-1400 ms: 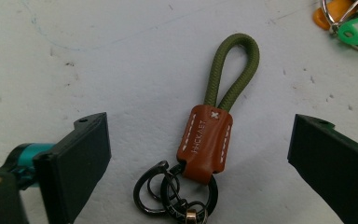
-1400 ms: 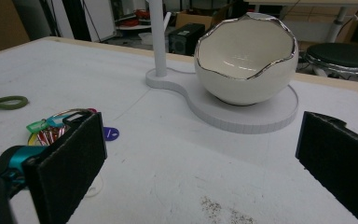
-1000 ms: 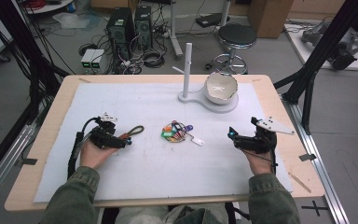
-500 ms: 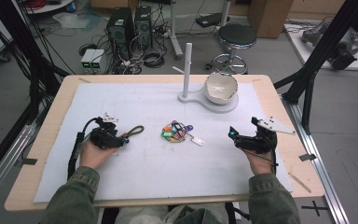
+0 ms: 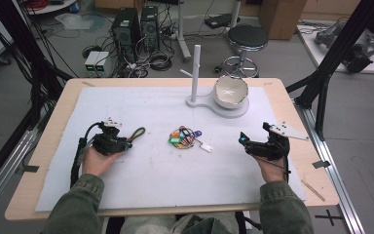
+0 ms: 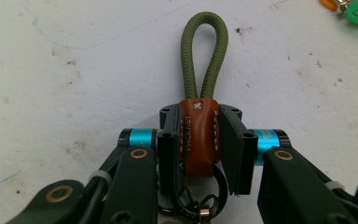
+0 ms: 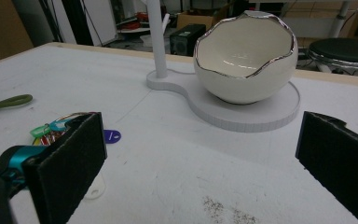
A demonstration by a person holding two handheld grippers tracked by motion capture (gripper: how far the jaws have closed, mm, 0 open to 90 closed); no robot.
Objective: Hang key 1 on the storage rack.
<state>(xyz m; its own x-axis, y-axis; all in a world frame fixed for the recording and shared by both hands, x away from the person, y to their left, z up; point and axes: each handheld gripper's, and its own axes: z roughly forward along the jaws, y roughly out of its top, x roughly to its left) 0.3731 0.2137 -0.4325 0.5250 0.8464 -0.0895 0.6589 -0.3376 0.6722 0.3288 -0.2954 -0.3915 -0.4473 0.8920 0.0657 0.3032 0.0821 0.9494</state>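
Note:
A key strap lies on the white mat: an olive cord loop (image 6: 204, 56) (image 5: 137, 133) with a brown leather tab (image 6: 198, 140) and a metal ring behind it. My left gripper (image 6: 199, 126) (image 5: 126, 144) has just been closing, and its pads now press on both sides of the leather tab. The loop sticks out past the fingertips. My right gripper (image 7: 205, 154) (image 5: 243, 141) rests at the right of the mat, jaws wide open with nothing between them, pointing at the bunch of coloured key tags (image 7: 51, 130) (image 5: 182, 138).
A white egg-shaped bowl (image 5: 231, 91) (image 7: 244, 58) sits on a white stand base (image 7: 261, 116) with an upright post (image 5: 196, 73) at the back of the mat. A purple tag (image 7: 112, 136) lies beside the bunch. The table edge (image 5: 316, 195) runs close to the right hand.
The left gripper's jaws have drawn in on the strap's tab. Both hands and the other objects keep their places.

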